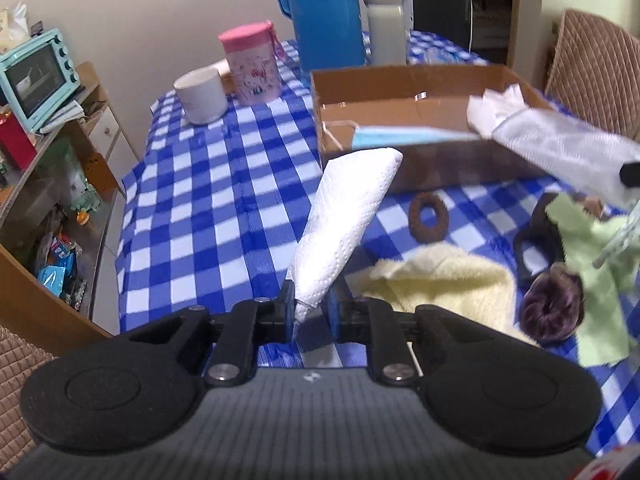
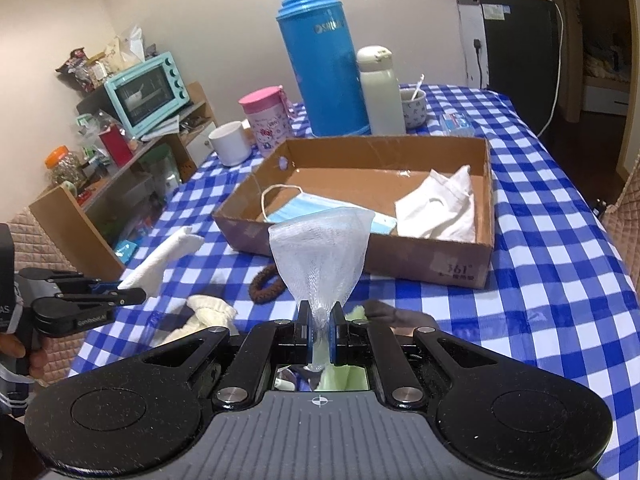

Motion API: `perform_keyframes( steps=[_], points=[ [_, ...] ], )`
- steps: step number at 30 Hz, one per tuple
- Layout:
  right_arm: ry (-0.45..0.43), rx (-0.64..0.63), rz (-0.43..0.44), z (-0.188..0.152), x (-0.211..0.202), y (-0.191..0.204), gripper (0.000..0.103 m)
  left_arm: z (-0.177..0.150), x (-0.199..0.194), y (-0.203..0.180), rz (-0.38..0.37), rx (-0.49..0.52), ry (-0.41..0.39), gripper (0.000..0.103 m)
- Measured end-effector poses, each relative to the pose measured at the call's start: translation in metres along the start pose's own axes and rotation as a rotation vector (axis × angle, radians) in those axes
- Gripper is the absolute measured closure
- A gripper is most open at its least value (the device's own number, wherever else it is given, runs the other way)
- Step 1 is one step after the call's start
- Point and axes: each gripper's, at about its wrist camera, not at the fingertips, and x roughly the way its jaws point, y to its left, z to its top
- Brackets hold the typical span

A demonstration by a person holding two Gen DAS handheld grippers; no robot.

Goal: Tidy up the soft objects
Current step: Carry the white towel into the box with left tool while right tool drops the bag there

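Note:
My left gripper (image 1: 311,307) is shut on a folded white paper towel (image 1: 344,224) and holds it above the checked tablecloth, short of the cardboard box (image 1: 400,74). It also shows in the right wrist view (image 2: 132,294) with the towel (image 2: 164,258). My right gripper (image 2: 320,334) is shut on a white gauze cloth (image 2: 320,248) raised in front of the box (image 2: 460,268). The gauze (image 1: 560,148) reaches over the box's near right corner. Inside the box lie a blue face mask (image 2: 320,210) and a white cloth (image 2: 440,208).
On the table near me lie a brown hair tie (image 1: 428,216), a yellow fluffy cloth (image 1: 440,280), a purple scrunchie (image 1: 552,308) and a green cloth (image 1: 592,280). Behind the box stand a blue thermos (image 2: 324,60), white bottle (image 2: 380,88), pink canister (image 2: 268,120) and white mug (image 2: 228,142).

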Motion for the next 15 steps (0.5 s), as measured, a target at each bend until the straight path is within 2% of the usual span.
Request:
perform_keyframes(
  steps=[8,15],
  points=[
    [-0.054,0.013,0.046,0.030,-0.004,-0.008,0.096,0.036,-0.017,-0.003,0.000,0.007,-0.075,0.087],
    [-0.104,-0.017,0.035,0.071,0.008,-0.022,0.096,0.082,-0.001,-0.020,-0.027,0.061,-0.113,0.086]
  ],
)
